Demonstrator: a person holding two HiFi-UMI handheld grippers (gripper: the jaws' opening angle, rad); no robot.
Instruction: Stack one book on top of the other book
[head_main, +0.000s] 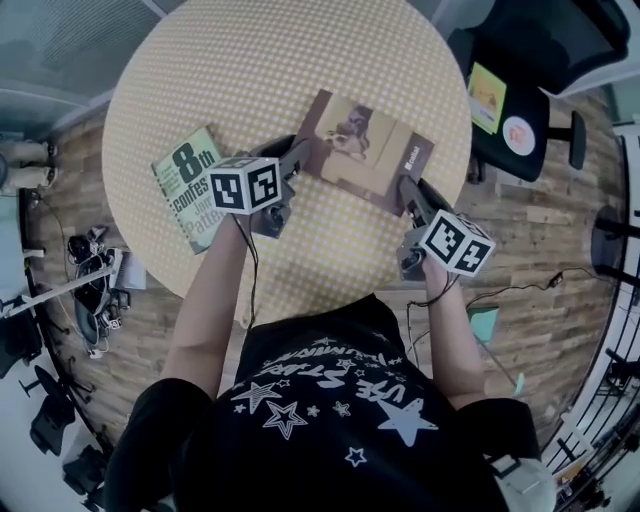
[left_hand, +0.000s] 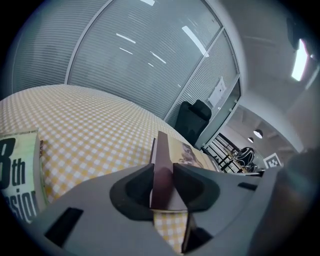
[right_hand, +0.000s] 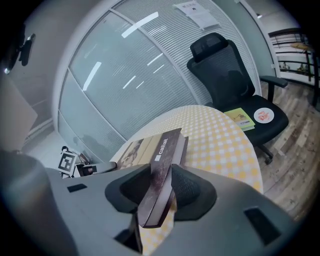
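A brown book is gripped at both ends over the round yellow-checked table. My left gripper is shut on its left edge, pads pressing both covers. My right gripper is shut on its right end, by the spine with white lettering. In both gripper views the checked cloth shows beneath the book's near edge, so that edge is off the table. A green book with large white print lies flat at the table's left, just left of my left gripper; its corner shows in the left gripper view.
A black office chair stands past the table's right edge, with a yellow-green booklet and a round disc on its seat. Cables and gear lie on the wooden floor at the left. Glass walls with blinds ring the room.
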